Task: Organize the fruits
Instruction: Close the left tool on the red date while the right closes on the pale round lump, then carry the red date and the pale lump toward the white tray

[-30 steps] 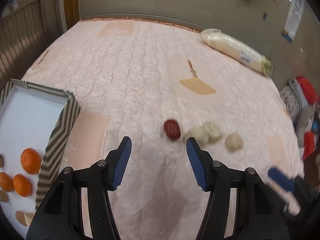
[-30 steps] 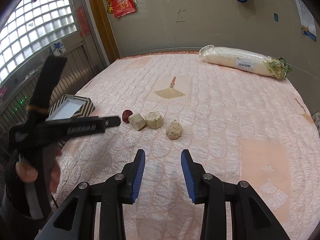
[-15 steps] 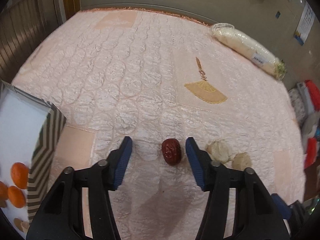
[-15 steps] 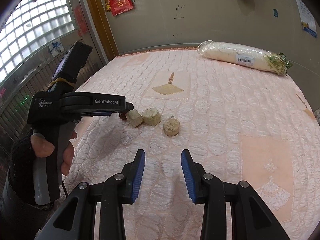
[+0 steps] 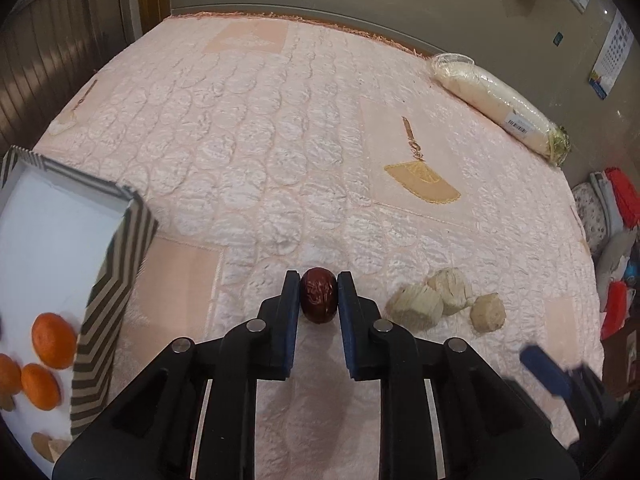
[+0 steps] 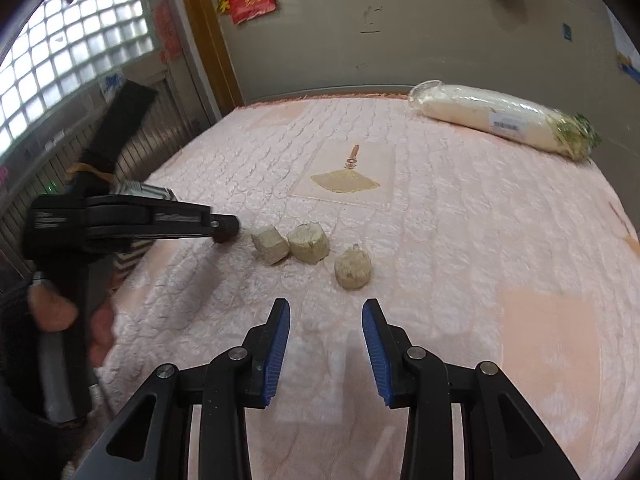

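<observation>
Since the earlier frame: your left gripper (image 5: 319, 294) has drawn its blue pads in from wide apart until they press both sides of the red date (image 5: 318, 295); your right gripper (image 6: 325, 344) has edged nearer the pale chunks.

Left wrist view, grip: your left gripper is clamped on the red date, which sits low on the pink quilted cover (image 5: 256, 160) between the fingertips.
Left wrist view, chunks: three pale cut chunks (image 5: 416, 307) lie just right of the date, the two nearest ones touching each other.
Left wrist view, box: a striped box (image 5: 116, 280) stands at the left edge, with oranges (image 5: 53, 340) on its white floor.
Left wrist view, far right: a wrapped white radish (image 5: 496, 108) lies along the far right edge of the cover.

Right wrist view, grip: your right gripper hangs with its fingers apart and nothing between them, above the cover, near the closest chunk.
Right wrist view, left tool: your left gripper reaches in from the left, its tip at the date, just left of the chunks; the date itself is mostly hidden.
Right wrist view, far right: the radish lies by the wall.
</observation>
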A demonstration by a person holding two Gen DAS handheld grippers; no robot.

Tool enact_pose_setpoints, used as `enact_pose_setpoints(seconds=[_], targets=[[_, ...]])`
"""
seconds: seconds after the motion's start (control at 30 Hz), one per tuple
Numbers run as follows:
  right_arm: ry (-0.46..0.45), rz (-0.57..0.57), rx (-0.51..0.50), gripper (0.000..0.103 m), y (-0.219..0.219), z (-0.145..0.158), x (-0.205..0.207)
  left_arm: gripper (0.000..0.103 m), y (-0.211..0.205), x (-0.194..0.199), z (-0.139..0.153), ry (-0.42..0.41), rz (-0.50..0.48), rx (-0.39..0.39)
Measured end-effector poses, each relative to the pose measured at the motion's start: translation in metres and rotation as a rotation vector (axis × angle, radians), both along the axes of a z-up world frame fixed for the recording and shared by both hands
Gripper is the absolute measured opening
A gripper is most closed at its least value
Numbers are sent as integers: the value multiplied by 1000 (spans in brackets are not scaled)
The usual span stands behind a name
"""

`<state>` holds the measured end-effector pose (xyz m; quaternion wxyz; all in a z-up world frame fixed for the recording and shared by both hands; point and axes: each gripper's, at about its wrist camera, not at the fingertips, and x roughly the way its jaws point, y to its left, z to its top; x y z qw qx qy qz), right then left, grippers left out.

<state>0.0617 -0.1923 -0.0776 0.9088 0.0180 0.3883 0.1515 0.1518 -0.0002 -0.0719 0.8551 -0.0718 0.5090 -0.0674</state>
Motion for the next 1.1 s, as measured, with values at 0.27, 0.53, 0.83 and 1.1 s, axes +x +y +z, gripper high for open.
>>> enact_pose_setpoints(seconds=[0.27, 0.53, 0.83, 1.1], targets=[[39, 7, -56, 37, 5, -15, 44, 18, 7, -22, 12, -26, -12, -12], [15, -16, -60, 24, 6, -12, 38, 18, 11, -42, 17, -50, -4, 8], [-67, -11, 12, 24, 13, 17, -14, 18, 16, -86, 27, -122, -13, 77], [-95, 41, 31, 24, 38, 29, -45, 18, 32, -121, 33, -166, 5, 117]])
